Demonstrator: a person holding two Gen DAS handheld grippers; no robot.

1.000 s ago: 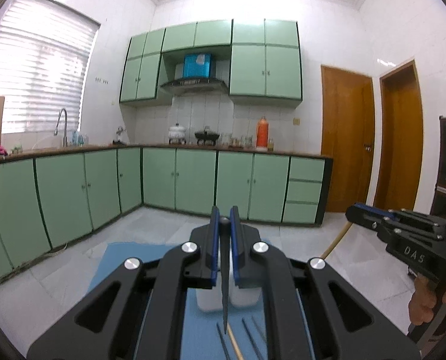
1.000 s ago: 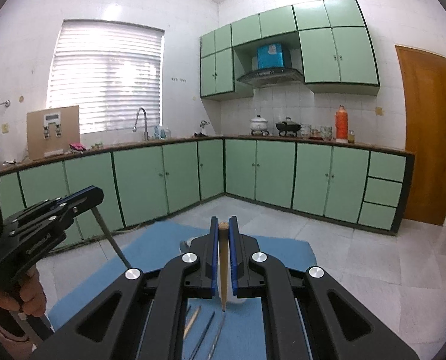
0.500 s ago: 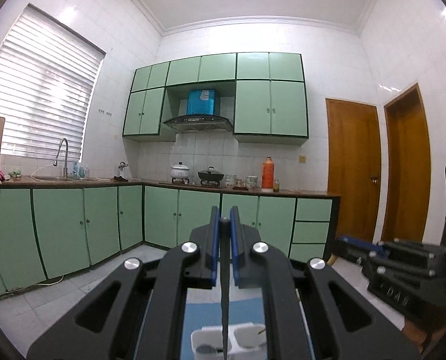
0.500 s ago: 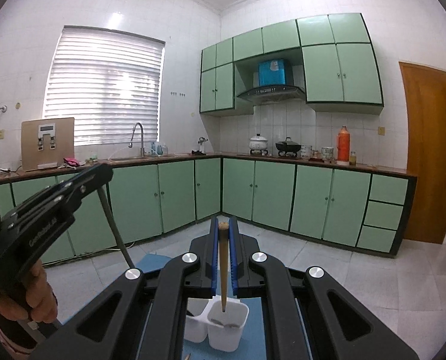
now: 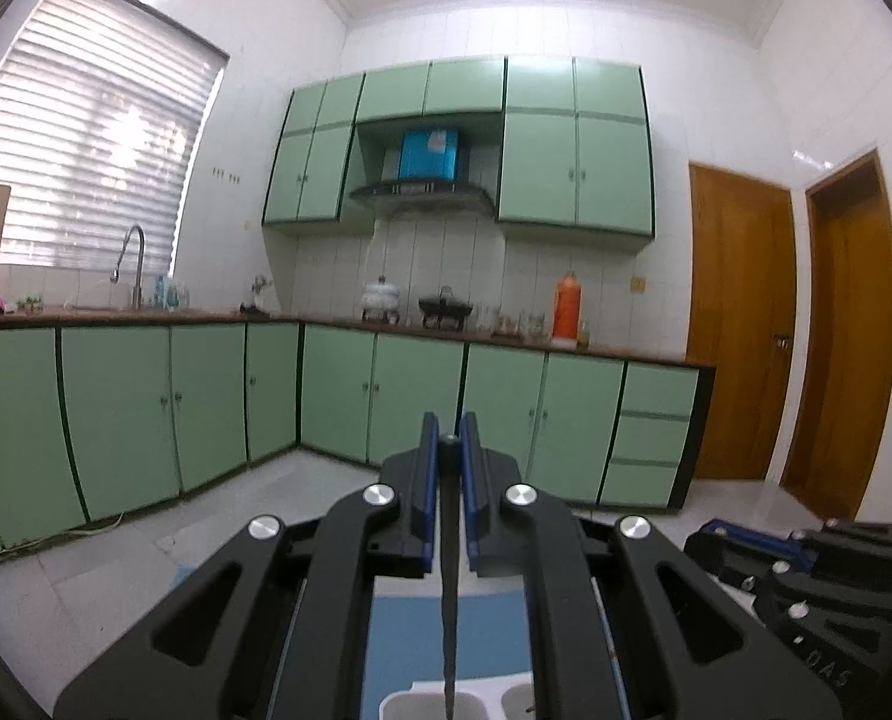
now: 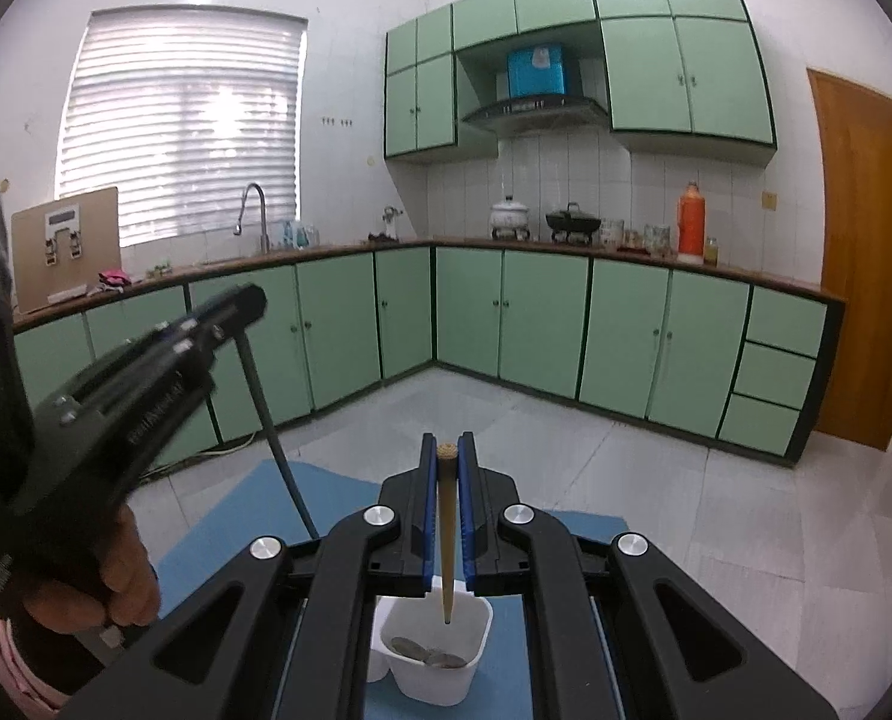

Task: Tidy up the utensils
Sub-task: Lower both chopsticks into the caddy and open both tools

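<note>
Over the last second both grippers travelled from the loose utensils on the mat (image 6: 218,540) to the holder (image 6: 431,654). The left gripper (image 5: 448,468) was clenched on a dark chopstick (image 5: 448,588), the right gripper (image 6: 446,474) on a wooden chopstick (image 6: 446,540). Both tips hung over its cups, so I judged dropping in came next.

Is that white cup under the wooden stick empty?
Not empty. In the right wrist view the white cup has round metal pieces on its bottom, below the stick.
</note>
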